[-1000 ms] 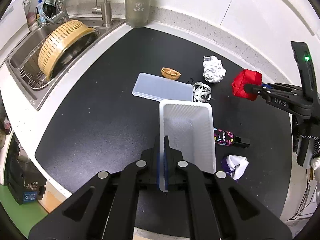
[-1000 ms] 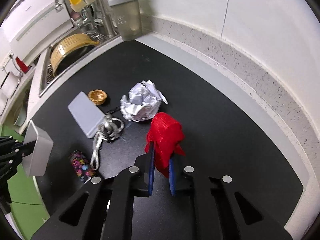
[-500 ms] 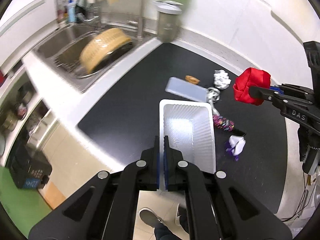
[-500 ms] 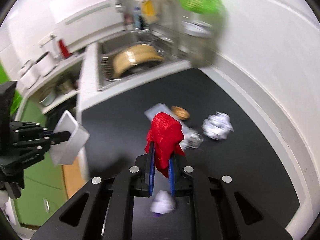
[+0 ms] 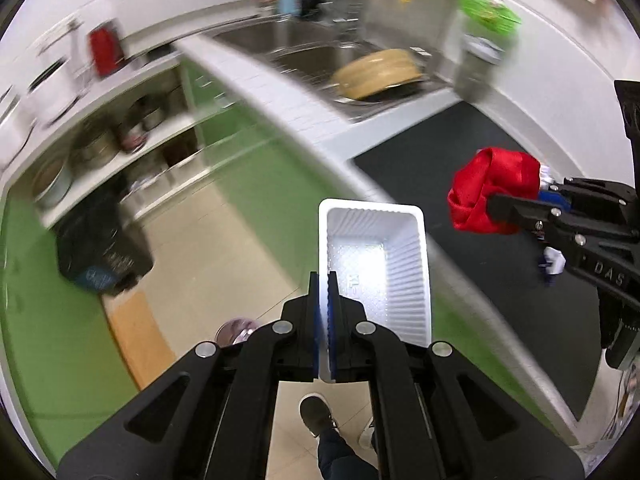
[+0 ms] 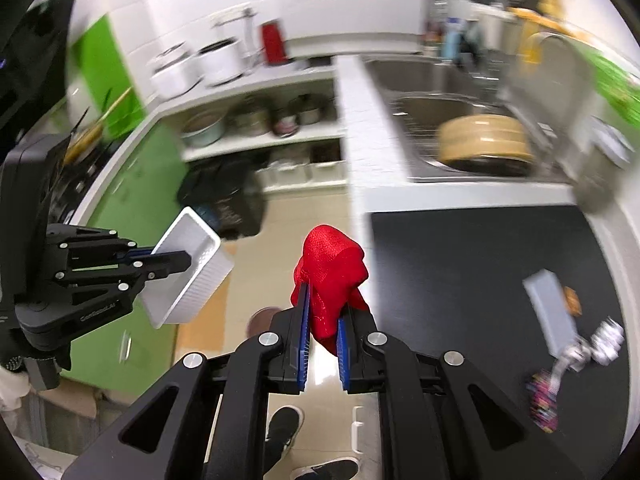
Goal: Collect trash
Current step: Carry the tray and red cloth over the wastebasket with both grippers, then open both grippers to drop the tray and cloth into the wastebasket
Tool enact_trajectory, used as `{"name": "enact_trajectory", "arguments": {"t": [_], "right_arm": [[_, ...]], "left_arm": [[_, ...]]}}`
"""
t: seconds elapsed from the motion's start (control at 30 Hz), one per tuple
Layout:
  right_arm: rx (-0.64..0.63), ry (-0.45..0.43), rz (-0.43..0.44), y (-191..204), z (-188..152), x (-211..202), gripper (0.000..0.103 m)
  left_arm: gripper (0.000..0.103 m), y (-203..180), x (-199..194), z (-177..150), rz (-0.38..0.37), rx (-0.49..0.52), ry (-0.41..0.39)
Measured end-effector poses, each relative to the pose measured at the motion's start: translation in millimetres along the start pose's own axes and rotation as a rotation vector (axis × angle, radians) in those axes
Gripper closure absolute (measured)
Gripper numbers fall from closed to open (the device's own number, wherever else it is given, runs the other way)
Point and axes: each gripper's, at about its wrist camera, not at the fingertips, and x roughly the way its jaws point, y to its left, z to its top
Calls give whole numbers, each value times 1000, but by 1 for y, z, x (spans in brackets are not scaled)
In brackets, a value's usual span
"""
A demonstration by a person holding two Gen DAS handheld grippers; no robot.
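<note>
— Tool status, left side?

— My left tool [image 5: 324,280] is clamped tight on the near wall of the white tray [image 5: 376,264], which I hold out over the floor [image 5: 208,240], off the table [image 6: 480,280].

— And the right?

— My right tool [image 6: 323,312] is pinched on the red cloth [image 6: 330,268], its fingers [image 6: 303,320] pressing either side, also above the floor.

— What is on the table?

— A grey lid [image 6: 550,312], a crumpled foil ball [image 6: 606,340] and a patterned wrapper [image 6: 542,400] lie near one another. All blurred.

— Where's the bin?

— A black bin [image 5: 102,248] stands on the floor below the shelves [image 6: 264,136].
</note>
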Motion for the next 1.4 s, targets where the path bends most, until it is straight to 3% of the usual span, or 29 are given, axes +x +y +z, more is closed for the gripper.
{"name": "enact_trajectory", "arguments": {"t": [0.13, 0.33, 0.67, 0.8, 0.83, 0.87, 0.9, 0.97, 1.1, 1.4], "right_arm": [[-60, 54, 49, 38, 10, 50, 92], [-115, 149, 101, 71, 11, 142, 92], [-138, 306, 132, 93, -46, 329, 92], [-158, 349, 133, 99, -73, 384, 92], [-164, 360, 133, 101, -80, 398, 92], [-168, 370, 135, 102, -85, 411, 92], [-172, 376, 136, 103, -89, 420, 92], [-179, 391, 140, 105, -99, 439, 92], [-196, 425, 159, 116, -114, 472, 92], [-232, 463, 222, 151, -125, 514, 88]], "left_arm": [[100, 45, 17, -22, 32, -78, 21], [100, 107, 73, -56, 64, -164, 76], [100, 202, 246, -154, 70, -304, 218], [97, 229, 308, -192, 64, -338, 248], [92, 234, 322, -201, 69, -341, 254], [69, 238, 332, -206, 72, -351, 255], [33, 241, 340, -212, 73, -364, 253], [17, 252, 355, -223, 67, -395, 234], [5, 265, 371, -239, 77, -429, 239], [3, 298, 357, -264, 97, -509, 214]]}}
